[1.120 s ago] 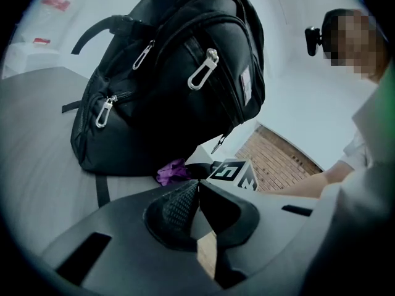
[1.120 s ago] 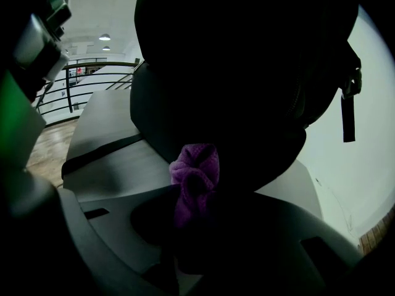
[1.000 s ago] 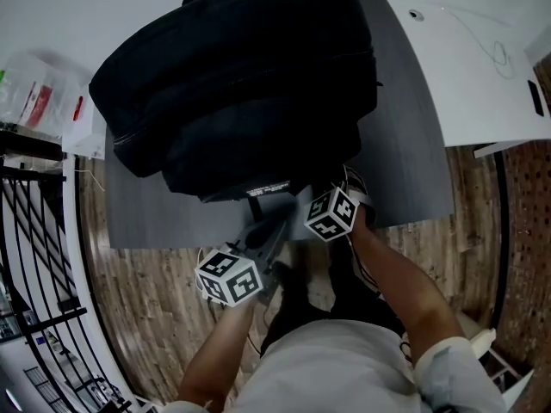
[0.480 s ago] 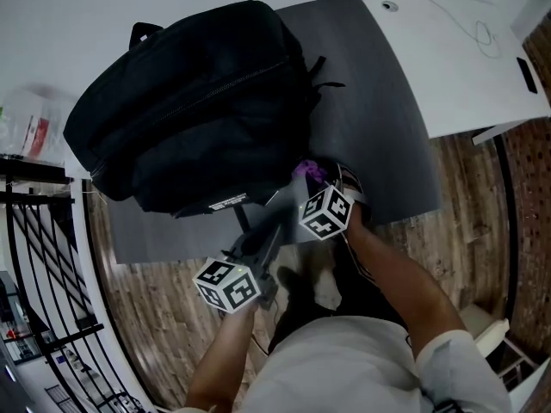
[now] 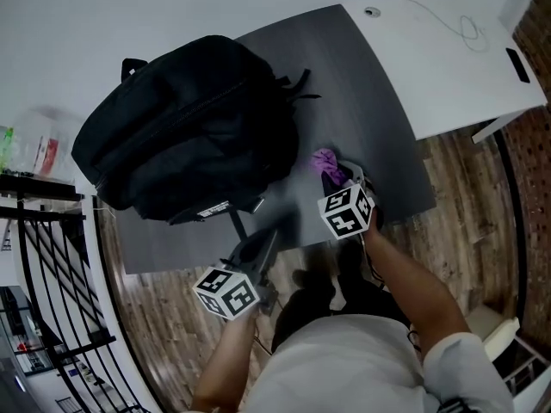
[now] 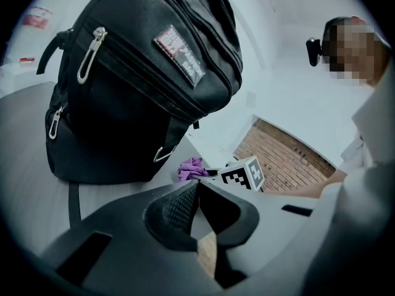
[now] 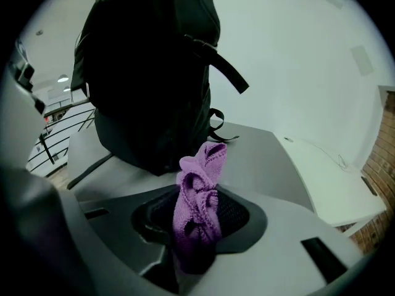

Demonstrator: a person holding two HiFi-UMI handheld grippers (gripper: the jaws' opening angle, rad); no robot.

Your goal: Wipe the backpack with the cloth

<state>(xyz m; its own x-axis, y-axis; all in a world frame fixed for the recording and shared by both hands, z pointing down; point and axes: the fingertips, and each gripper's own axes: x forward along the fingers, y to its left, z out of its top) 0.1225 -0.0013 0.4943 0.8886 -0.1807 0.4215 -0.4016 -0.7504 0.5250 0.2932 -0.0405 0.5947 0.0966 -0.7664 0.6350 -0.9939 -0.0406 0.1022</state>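
Note:
A black backpack point(image 5: 189, 127) stands on the dark grey table point(image 5: 370, 93); it also fills the left gripper view point(image 6: 142, 73) and the right gripper view point(image 7: 148, 73). My right gripper point(image 5: 332, 177) is shut on a crumpled purple cloth point(image 5: 325, 161), just right of the backpack's lower corner and apart from it. The cloth point(image 7: 197, 190) sticks up between the right gripper's point(image 7: 199, 209) pads. My left gripper point(image 5: 269, 235) hovers at the table's near edge, below the backpack, shut with nothing in it point(image 6: 197, 187). From there the cloth point(image 6: 192, 167) shows beyond it.
A white desk point(image 5: 456, 67) adjoins the grey table on the right. Black railings point(image 5: 43, 256) run along the left. A backpack strap point(image 5: 237, 224) lies on the table near the left gripper. Wooden floor point(image 5: 465, 205) lies below the table's edge.
The right gripper has moved right, out from beside the backpack's lower edge, and rolled; the purple cloth now shows in the head view. The left gripper has shifted slightly.

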